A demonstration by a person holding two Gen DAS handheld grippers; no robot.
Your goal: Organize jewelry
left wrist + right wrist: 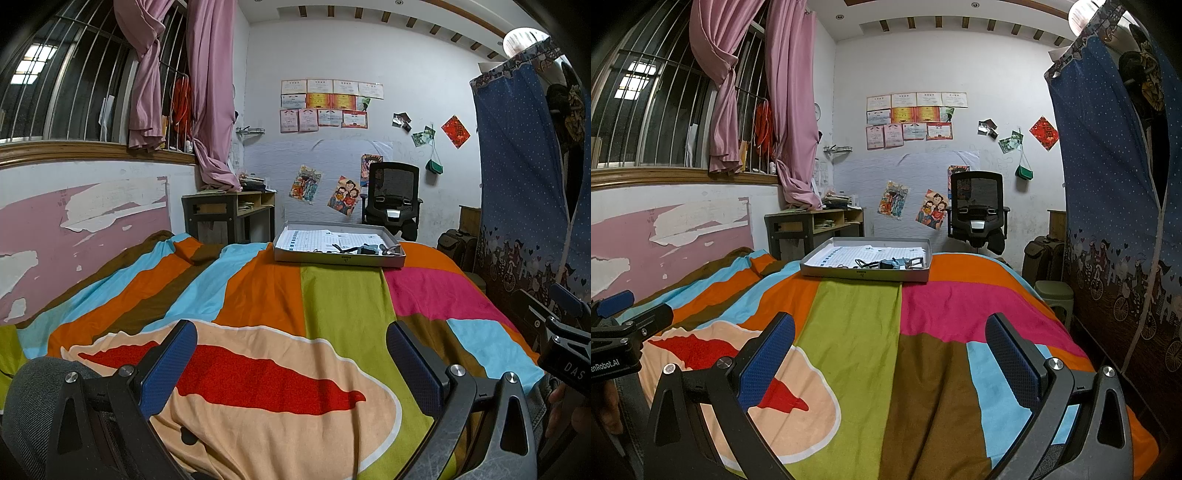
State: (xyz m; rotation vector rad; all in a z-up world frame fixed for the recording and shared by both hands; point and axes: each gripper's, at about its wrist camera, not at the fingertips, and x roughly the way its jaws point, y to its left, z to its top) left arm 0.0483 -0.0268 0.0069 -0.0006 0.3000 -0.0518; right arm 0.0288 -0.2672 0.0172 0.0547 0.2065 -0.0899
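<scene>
Above the near end of a bed, the left gripper and right gripper both hang with fingers spread wide, nothing between them. Beneath lies a bedspread in bright colour blocks. At its far end rests a shallow grey tray lined with printed sheets, small dark jewelry pieces clustered near its front edge. Beyond stands a black office chair.

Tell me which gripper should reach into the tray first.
Right, marginally. The tray with small items sits centred ahead of the right gripper; from the left gripper it lies off to the right. Both jaws are open and empty.
</scene>
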